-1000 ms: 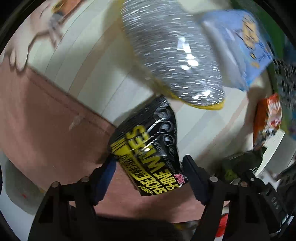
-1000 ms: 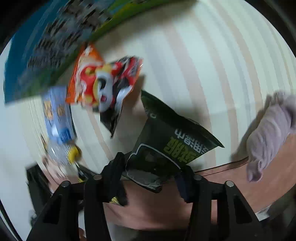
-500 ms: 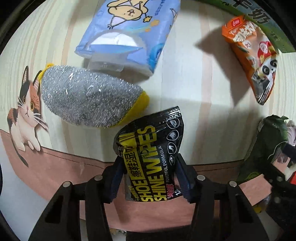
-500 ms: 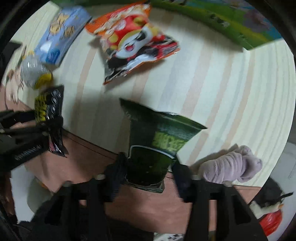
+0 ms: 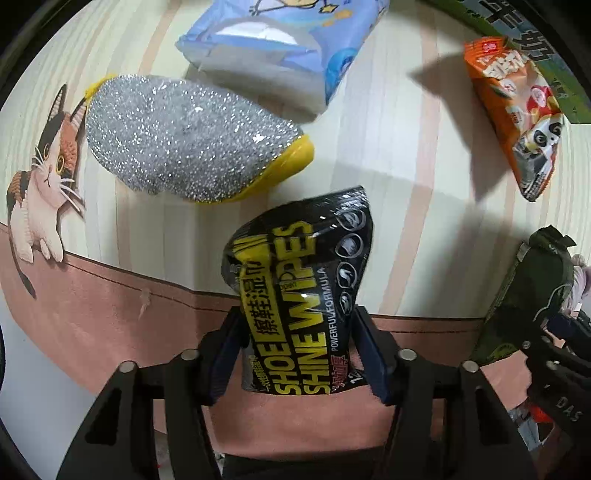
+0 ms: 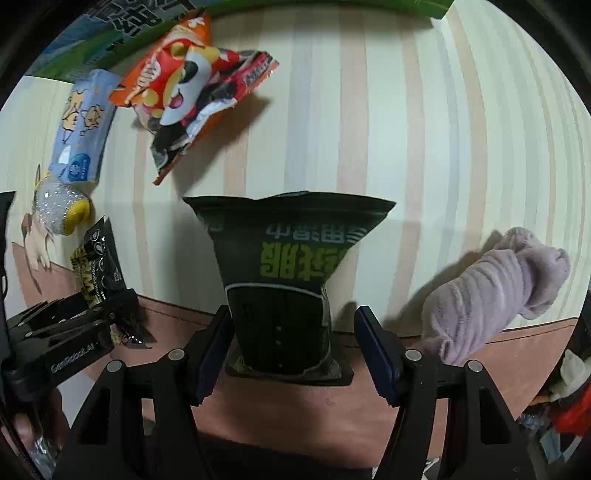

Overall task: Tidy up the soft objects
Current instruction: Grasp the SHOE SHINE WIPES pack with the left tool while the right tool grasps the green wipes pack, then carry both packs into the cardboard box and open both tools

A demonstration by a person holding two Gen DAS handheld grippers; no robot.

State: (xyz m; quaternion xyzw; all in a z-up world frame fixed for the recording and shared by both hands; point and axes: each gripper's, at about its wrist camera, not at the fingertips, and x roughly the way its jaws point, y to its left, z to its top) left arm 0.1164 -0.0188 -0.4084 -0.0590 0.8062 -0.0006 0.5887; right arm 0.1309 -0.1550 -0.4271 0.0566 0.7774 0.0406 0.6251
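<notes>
A black and yellow shoe wipes pack [image 5: 299,280] stands up between the pads of my left gripper [image 5: 295,332]. The jaws are closing and the pads press its sides, so the pack hangs just over the table. My right gripper [image 6: 293,325] is open around a dark green wipes pack [image 6: 288,258], which rests on the table with a gap at the right pad. That view also shows the left gripper [image 6: 74,325] holding the shoe wipes pack [image 6: 96,258]. A lilac rolled cloth [image 6: 495,288] lies to the right of the green pack.
On the striped tablecloth [image 5: 424,184] lie a silver and yellow scouring sponge [image 5: 192,140], a blue tissue pack [image 5: 288,44] and an orange snack bag [image 5: 517,118]. A green box [image 6: 110,22] runs along the back. A pink border [image 5: 92,314] marks the near edge.
My left jaws closed in on the shoe wipes pack while the hand rolled and shifted over the table. My right jaws opened and let go of the green pack.
</notes>
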